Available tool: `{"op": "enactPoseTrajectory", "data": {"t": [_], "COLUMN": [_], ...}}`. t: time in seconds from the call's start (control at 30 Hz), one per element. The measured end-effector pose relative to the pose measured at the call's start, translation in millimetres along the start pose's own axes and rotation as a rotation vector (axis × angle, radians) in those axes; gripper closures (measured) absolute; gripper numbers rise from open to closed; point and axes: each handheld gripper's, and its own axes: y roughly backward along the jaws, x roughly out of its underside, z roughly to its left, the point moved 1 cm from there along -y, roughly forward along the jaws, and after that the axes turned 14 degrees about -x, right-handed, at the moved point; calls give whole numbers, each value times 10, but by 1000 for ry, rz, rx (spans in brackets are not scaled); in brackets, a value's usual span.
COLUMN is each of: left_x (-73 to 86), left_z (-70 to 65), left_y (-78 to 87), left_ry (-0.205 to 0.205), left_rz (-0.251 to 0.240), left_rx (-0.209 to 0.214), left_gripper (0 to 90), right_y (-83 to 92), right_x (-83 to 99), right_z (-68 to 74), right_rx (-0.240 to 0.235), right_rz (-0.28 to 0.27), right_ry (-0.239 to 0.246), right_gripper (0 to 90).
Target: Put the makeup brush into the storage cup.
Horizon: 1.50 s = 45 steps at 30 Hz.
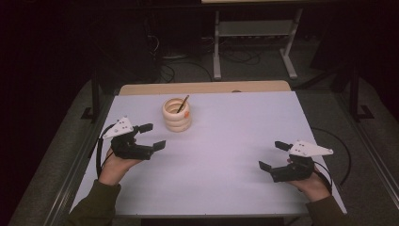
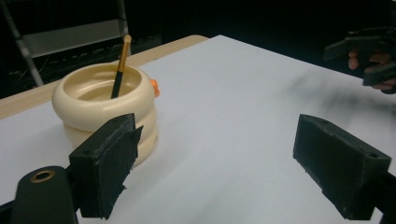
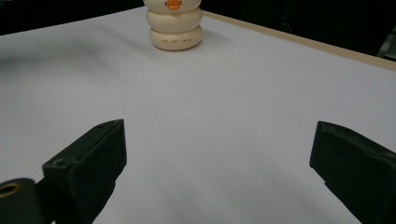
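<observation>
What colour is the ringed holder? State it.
Cream, with an orange beak patch; the ringed holder shows best in the right gripper view.

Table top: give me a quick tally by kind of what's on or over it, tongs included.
Cream holder: 1
Brush standing in the holder: 1
Tongs, both open: 2, left and right
Total: 4
</observation>
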Motion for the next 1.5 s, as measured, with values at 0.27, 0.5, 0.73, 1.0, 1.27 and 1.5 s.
{"op": "enactPoseTrajectory", "data": {"t": [0.27, 0.5, 0.73, 1.0, 1.27, 1.5], "left_x": [198, 383, 528, 674, 717, 726], "left_z": [-46, -75, -109, -133, -97, -84], "left_y": [102, 188, 249, 295, 324, 319], "left_ry": [-25, -46, -58, -58, -39, -46], "left_rz": [12, 40, 68, 91, 89, 97], "left_rx": [3, 1, -4, 25, 22, 14], "left_gripper": [134, 133, 133, 133, 133, 133], "right_y": [4, 8, 10, 6, 0, -8], "right_x": [-1, -2, 1, 5, 8, 18], "right_z": [-3, -6, -6, -6, -2, -9], "right_rx": [1, 4, 6, 10, 11, 9], "right_rz": [-4, -7, -7, -2, 3, 9], "right_ry": [1, 3, -3, -4, -7, -1], "right_gripper": [31, 30, 31, 31, 31, 31]}}
